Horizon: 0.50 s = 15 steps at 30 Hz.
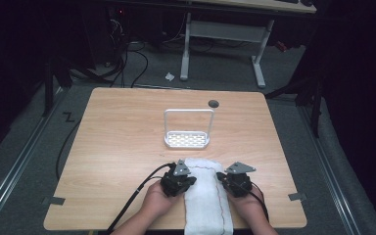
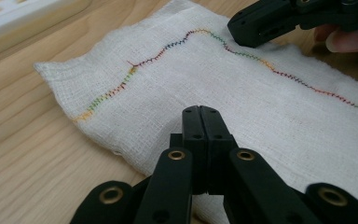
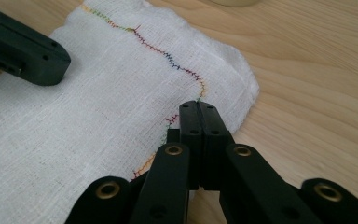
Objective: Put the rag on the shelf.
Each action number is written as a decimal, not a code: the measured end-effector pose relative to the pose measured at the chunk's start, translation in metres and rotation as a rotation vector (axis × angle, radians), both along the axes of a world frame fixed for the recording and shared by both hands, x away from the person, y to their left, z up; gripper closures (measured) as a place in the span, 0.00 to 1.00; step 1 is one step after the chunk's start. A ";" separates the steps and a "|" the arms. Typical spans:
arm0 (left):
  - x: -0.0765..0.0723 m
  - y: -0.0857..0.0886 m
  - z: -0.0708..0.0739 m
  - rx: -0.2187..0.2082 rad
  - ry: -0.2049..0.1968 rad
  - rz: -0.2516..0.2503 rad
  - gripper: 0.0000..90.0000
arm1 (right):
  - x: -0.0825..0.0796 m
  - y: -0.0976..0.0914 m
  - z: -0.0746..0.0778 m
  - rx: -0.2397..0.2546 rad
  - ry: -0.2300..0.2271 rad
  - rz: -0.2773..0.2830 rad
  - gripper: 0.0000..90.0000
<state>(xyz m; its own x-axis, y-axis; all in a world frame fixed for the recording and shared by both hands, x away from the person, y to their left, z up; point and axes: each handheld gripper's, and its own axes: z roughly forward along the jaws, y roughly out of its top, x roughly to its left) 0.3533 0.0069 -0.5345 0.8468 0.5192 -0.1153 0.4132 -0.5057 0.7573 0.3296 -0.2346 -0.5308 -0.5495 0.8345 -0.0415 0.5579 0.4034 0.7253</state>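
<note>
Lying flat near the front edge of the pale wooden table (image 1: 117, 147) is a white woven cloth with a rainbow-stitched wavy seam (image 2: 242, 107). The left gripper (image 2: 200, 112) is resting over the cloth's left edge, jaws pressed together. The right gripper (image 3: 198, 108) is sitting at the opposite edge, jaws likewise closed; whether either is pinching fabric cannot be told. A white wire-handled rack (image 1: 188, 129) is standing farther back.
</note>
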 end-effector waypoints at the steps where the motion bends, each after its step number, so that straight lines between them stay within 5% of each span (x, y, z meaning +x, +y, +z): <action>1: -0.001 0.006 0.000 0.005 -0.003 0.002 1.00 | 0.000 0.012 0.001 -0.008 0.005 0.022 1.00; 5: -0.004 0.029 0.002 0.037 -0.027 0.021 1.00 | 0.001 0.031 0.001 -0.015 0.010 0.063 1.00; 9: -0.004 0.046 0.000 0.013 -0.023 0.054 1.00 | -0.002 0.046 0.001 -0.025 0.008 0.105 1.00; 15: -0.005 0.047 -0.001 -0.002 -0.014 0.066 1.00 | -0.001 0.044 -0.001 -0.013 -0.010 0.101 0.99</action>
<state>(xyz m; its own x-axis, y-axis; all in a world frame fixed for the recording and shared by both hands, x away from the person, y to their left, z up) 0.3478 0.0543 -0.5358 0.8122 0.5739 -0.1047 0.4347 -0.4757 0.7647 0.3286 -0.1902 -0.5315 -0.6303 0.7742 -0.0577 0.5064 0.4664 0.7253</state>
